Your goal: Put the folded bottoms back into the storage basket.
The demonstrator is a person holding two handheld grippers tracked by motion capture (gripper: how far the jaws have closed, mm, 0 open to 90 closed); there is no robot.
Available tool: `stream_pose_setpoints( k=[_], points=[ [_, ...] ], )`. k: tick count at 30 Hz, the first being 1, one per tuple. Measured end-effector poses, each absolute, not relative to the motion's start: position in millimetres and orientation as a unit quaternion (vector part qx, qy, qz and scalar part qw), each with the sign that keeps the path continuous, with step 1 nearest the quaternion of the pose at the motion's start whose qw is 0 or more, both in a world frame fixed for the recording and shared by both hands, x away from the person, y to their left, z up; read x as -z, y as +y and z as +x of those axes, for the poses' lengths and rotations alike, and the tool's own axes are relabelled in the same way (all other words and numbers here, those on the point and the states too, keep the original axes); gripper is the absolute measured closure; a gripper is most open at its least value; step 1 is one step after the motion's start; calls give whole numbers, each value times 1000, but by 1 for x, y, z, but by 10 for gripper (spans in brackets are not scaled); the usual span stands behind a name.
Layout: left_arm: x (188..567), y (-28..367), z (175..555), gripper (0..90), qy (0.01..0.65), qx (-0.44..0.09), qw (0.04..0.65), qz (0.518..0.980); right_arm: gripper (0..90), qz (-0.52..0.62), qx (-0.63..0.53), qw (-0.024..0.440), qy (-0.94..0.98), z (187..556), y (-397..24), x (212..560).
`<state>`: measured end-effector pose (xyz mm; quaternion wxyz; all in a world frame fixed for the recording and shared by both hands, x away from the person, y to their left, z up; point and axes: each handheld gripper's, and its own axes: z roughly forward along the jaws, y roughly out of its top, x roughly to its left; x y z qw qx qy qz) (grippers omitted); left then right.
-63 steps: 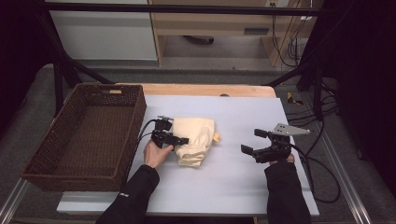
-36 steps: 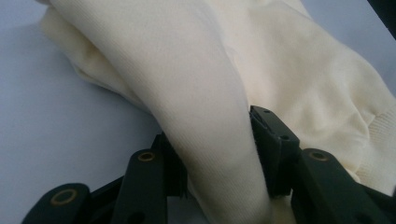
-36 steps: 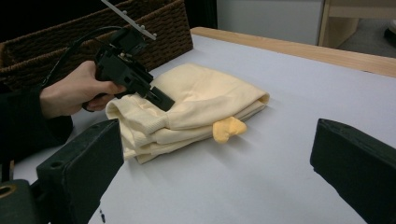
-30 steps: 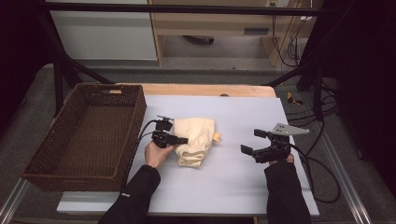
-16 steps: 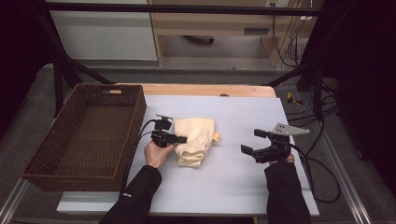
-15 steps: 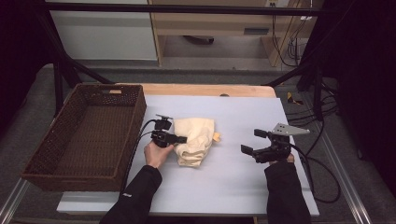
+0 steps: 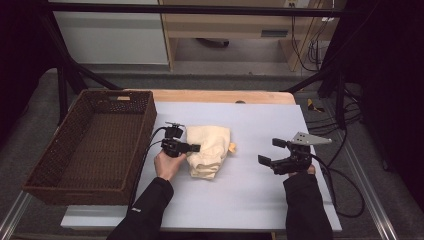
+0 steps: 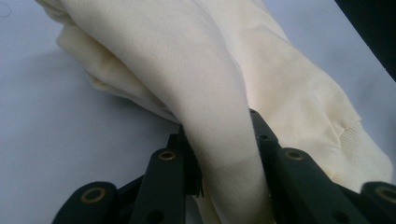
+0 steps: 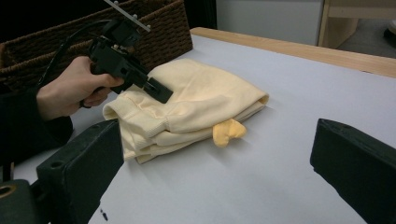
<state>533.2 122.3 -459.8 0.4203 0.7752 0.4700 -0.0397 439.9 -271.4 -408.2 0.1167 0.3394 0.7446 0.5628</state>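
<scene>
two grippers in view. left gripper (image 7: 192,147) is clamped on a fold of the cream cloth (image 7: 209,156); in the left gripper view the fold (image 8: 224,154) runs up between the two jaws, pinched on both sides. the left hand (image 7: 168,164) holds it just beside the cloth's left edge. the cloth lies bunched on the grey mat (image 7: 240,200), near the middle, with a small yellow tab (image 9: 227,131) sticking out at its right side. right gripper (image 7: 272,154) sits well apart from the cloth, to its right, jaws spread wide and holding nothing; it points toward the cloth. a wicker basket (image 7: 50,170) stands at the mat's left edge, beside the left gripper's cable (image 7: 145,155).
</scene>
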Motion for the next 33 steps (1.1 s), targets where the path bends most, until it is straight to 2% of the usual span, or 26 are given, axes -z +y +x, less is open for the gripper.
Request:
stream_pose_setpoints(
  k=[33],
  points=[
    [441, 116, 526, 718, 455, 30, 439, 774, 30, 339, -563, 116, 745, 440, -272, 408]
  ],
)
